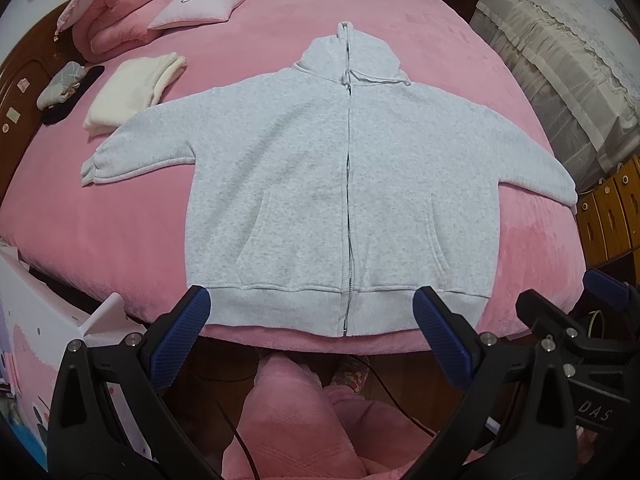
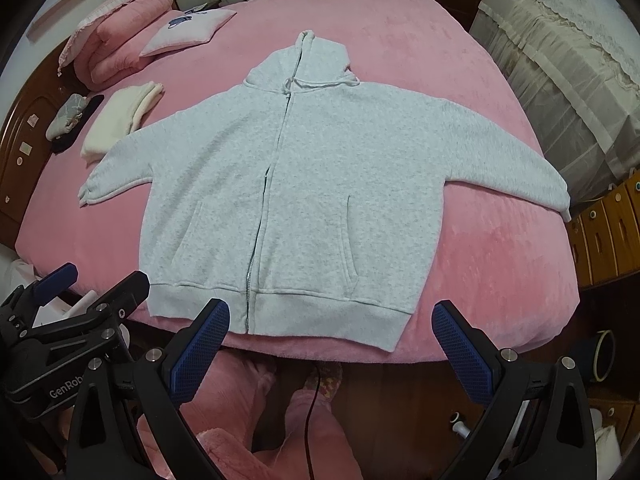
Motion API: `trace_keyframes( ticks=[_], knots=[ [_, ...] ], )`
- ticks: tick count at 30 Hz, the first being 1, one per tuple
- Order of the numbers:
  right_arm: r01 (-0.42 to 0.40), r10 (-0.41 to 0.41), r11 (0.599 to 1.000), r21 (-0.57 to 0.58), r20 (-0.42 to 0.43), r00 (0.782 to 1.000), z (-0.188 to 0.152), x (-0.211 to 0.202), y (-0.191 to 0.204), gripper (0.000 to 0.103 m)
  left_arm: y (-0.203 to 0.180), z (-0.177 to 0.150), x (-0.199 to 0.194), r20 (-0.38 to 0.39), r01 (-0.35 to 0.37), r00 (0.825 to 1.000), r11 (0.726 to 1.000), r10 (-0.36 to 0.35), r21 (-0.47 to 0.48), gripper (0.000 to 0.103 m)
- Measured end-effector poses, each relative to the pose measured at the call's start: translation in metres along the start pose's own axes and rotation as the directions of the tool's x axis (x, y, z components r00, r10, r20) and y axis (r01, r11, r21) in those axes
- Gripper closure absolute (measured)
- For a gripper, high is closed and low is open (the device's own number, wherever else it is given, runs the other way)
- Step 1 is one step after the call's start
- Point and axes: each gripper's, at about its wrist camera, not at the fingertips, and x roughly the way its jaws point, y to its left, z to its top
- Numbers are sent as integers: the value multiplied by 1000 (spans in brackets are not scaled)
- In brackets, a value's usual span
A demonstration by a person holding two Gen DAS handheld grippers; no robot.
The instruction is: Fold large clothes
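Hoodie [image 1: 320,184] lies front-up, zipped, flat on the pink bed [image 1: 120,220], hem at the near edge, hood at the far end, both sleeves spread out sideways. Looks staged for folding: nothing folded yet.

Far left: folded pink quilt [image 1: 120,12], small pillow [image 1: 196,8], grey pouch [image 1: 64,84], and a folded cream garment [image 1: 132,92] just beside the left sleeve cuff [image 1: 94,168], likely the done pile, kept off the work area.

Left gripper [image 1: 308,332] hangs just short of the hem, near the zipper bottom, fingers wide apart, holding nothing. Spread this way it's ready to pinch fabric.

Right gripper [image 2: 326,340] sits beside it, also at the near edge off the hem's right half, fingers wide apart, empty.

Right sleeve [image 1: 532,160] reaches the bed's right edge, cuff nearly hanging off, so I'd fold that one in first.

Far right: covered furniture with lace cloth [image 1: 560,60], well apart.
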Motion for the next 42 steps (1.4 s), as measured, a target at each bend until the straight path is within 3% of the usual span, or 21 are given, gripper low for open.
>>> trace_keyframes(
  ticks=[22,29,34,38,42],
  knots=[
    [10,-10,1000,5,-30,999,-3,11,-5,1,1,-11,5,-10,12,1000,1000,-12,2,7],
    [6,-6,999,51,-4,1000,12,12,14,1,23,-4,13,-5,76,997,997,-76,12,11],
    [36,-37,993,115,8,999,35,25,40,1,65,16,30,-50,196,979,981,-196,-15,10],
    [108,-104,987,119,-41,994,56,51,76,1,117,35,60,-123,212,967,973,-222,-86,10],
    [141,-120,982,129,-158,980,80,89,129,1,203,62,105,-185,195,952,950,-243,-246,10]
  ],
)
